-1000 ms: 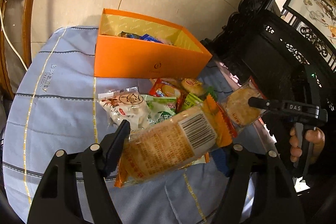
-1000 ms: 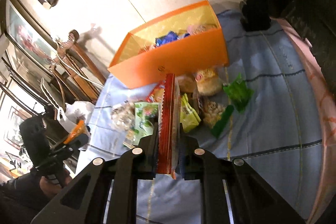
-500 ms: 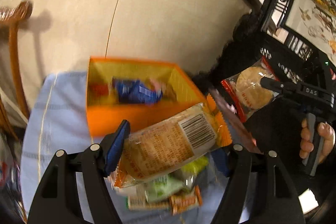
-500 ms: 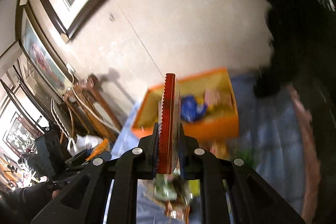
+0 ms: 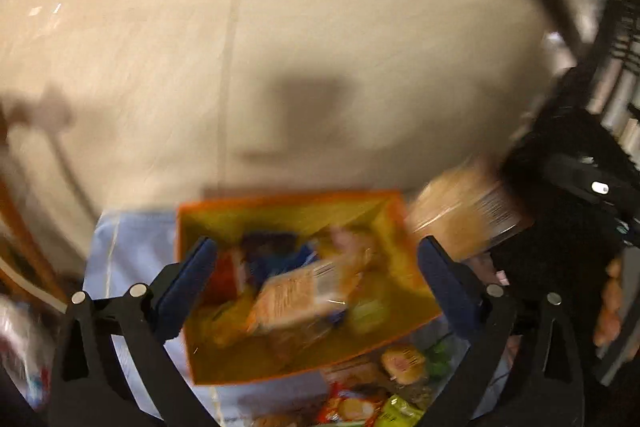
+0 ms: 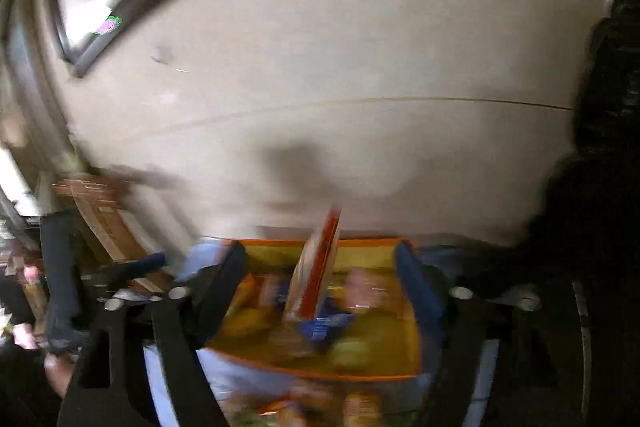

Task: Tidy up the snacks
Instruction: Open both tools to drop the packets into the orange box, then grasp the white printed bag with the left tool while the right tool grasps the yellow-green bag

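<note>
We see a blue-clothed surface (image 5: 132,247) before a cream wall (image 5: 320,47), bearing the orange box (image 5: 384,343). Both our left hand-held gripper (image 5: 316,277) and right hand-held gripper (image 6: 320,279) hang released above it. Loose snacks (image 5: 360,407) lie beside the box.

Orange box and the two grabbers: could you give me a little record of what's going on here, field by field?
container: orange box, open-topped, on a blue tablecloth
box contents: several blurred snack packs
left gripper: open, above the box
barcode packet: in the box below the left gripper, touching neither finger
right gripper: open, above the box
red-edged packet: tilted between the spread fingers, apparently loose
loose snacks: on the cloth in front of the box
image quality: heavy motion blur
</note>
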### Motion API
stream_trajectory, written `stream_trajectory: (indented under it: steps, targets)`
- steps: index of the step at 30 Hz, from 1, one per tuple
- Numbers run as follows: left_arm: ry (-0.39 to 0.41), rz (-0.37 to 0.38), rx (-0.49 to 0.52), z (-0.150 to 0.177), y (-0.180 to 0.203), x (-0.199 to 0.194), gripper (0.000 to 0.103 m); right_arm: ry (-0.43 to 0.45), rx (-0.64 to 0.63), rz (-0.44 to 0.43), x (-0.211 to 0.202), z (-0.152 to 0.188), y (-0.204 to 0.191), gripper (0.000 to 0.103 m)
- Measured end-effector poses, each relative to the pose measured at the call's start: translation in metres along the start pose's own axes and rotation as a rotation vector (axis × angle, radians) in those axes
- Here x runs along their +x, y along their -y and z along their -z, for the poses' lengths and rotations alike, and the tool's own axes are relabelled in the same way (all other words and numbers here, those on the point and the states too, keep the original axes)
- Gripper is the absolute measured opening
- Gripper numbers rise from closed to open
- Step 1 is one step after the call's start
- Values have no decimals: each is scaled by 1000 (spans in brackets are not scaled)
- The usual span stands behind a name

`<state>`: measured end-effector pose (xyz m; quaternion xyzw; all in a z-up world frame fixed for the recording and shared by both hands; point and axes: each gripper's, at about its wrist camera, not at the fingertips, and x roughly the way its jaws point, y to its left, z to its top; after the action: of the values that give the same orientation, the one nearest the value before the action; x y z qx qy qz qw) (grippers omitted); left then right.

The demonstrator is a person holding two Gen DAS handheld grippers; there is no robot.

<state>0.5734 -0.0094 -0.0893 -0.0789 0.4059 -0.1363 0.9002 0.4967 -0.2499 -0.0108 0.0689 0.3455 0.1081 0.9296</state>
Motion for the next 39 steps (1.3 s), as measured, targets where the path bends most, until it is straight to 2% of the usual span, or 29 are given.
stream_trajectory:
  steps: [3, 8, 10, 12, 16, 18, 23, 27, 31, 36, 39]
  targets:
    - [-7, -26, -21, 19, -18, -2, 98, -7, -15, 31, -3, 16, 9, 78]
    - [24, -81, 43, 66, -24, -25, 98, -32, -24, 41, -14, 59, 10, 78]
    - [12, -89, 49, 90, -24, -32, 98, -35, -19, 53, -20, 80, 4, 79]
    - [-38, -101, 63, 119, -25, -34, 98, -50, 8, 45, -25, 106, 0, 81]
    - [-102, -139, 135, 177, -16, -38, 98, -114, -4, 66, -22, 159, -9, 84]
    - [-140, -165, 160, 208, -16, -36, 98, -175, -31, 80, -16, 191, -11, 84]
    - [-197, -149, 82, 260, -22, -30, 98, -304, 46, 67, 3, 257, -2, 84]
    - [-192, -158, 41, 276, -26, -29, 98, -371, 188, 36, 11, 294, 16, 84]
    - [-185, -174, 21, 271, -27, -24, 98, -369, 251, 39, 10, 310, 21, 84]
    - [-196, -160, -71, 256, -26, -5, 98, -354, 257, 53, 16, 308, 16, 84]
    - [-210, -175, -74, 252, -19, 12, 98, -358, 223, 60, 24, 308, 9, 84]
